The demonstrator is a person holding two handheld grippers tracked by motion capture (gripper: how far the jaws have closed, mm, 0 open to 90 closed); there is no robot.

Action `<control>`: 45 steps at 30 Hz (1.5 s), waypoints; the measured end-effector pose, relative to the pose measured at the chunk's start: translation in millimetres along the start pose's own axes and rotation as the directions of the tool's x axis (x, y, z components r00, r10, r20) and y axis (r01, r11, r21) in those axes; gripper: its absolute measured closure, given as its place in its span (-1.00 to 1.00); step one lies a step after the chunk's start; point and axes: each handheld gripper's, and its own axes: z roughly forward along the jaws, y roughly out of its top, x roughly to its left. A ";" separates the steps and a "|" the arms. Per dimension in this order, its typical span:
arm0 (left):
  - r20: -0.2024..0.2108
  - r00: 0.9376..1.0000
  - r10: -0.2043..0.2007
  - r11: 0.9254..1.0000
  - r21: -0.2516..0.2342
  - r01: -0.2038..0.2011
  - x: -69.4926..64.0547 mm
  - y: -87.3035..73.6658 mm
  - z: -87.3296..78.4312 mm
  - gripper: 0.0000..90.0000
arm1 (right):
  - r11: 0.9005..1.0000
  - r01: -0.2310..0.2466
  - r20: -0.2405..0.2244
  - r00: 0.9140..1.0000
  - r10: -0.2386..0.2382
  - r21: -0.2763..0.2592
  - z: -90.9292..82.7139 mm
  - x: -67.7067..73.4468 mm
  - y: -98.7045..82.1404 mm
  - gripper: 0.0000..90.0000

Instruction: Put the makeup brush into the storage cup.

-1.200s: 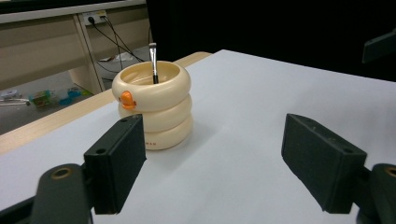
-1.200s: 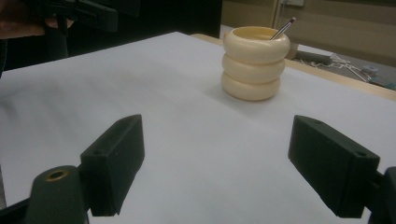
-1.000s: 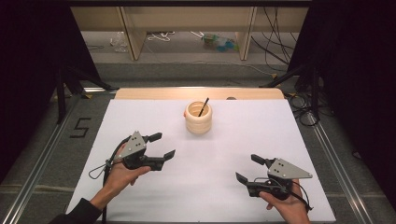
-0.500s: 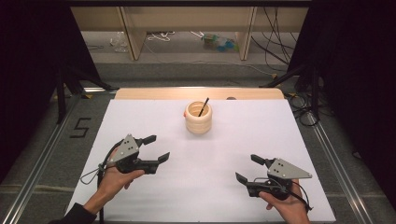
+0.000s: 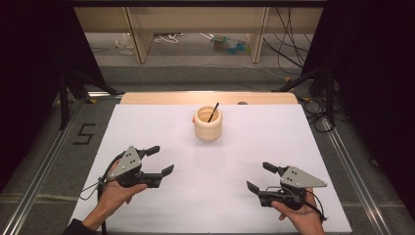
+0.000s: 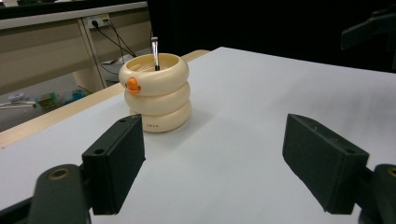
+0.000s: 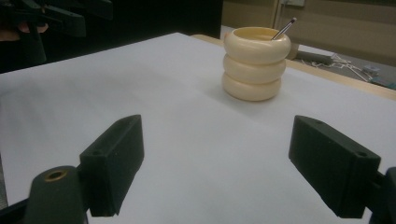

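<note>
Claw positions, high view: the left claw (image 5: 159, 160) rests low over the near left part of the white bench (image 5: 254, 142), jaws apart and empty, pointing right and slightly far. The right claw (image 5: 261, 177) sits at the near right, jaws apart and empty, pointing left. Both are well apart from the cream holder (image 5: 208, 123), which stands upright near the far middle of the bench. A thin dark stick (image 5: 213, 112) leans inside it, tip tilted to the right.

Left claw view: both black jaws stand wide apart with nothing between them. The holder (image 6: 157, 93), built of three stacked rings with a small orange beak (image 6: 133, 85) on its top ring, stands beyond the left jaw. The stick (image 6: 155, 53) rises from its opening.

Right claw view: the jaws are spread wide and empty. The holder (image 7: 255, 63) stands farther off between them, nearer the right jaw, and the stick (image 7: 284, 28) leans over its right rim.
</note>
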 end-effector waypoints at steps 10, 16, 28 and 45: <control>0.003 1.000 -0.007 1.000 -0.007 0.007 -4.3 -1.9 -8.3 -0.56 | 0.999 0.013 -0.002 1.000 -0.013 -0.045 3.1 -1.3 -0.8 -0.58; -0.004 1.000 -0.001 1.000 -0.013 0.001 -5.9 -3.7 -12.7 -0.56 | 0.999 -0.005 -0.014 1.000 0.005 -0.031 3.0 0.1 -0.9 -0.58; -0.015 1.000 0.019 0.999 -0.039 -0.019 -5.7 -2.3 -19.0 -0.56 | 0.999 0.025 0.004 1.000 -0.025 -0.027 1.8 -1.4 -0.2 -0.58; -0.010 1.000 0.012 0.999 -0.029 -0.012 -5.5 -5.2 -20.0 -0.55 | 0.999 0.016 -0.003 1.000 -0.016 -0.033 2.5 -1.0 -0.5 -0.58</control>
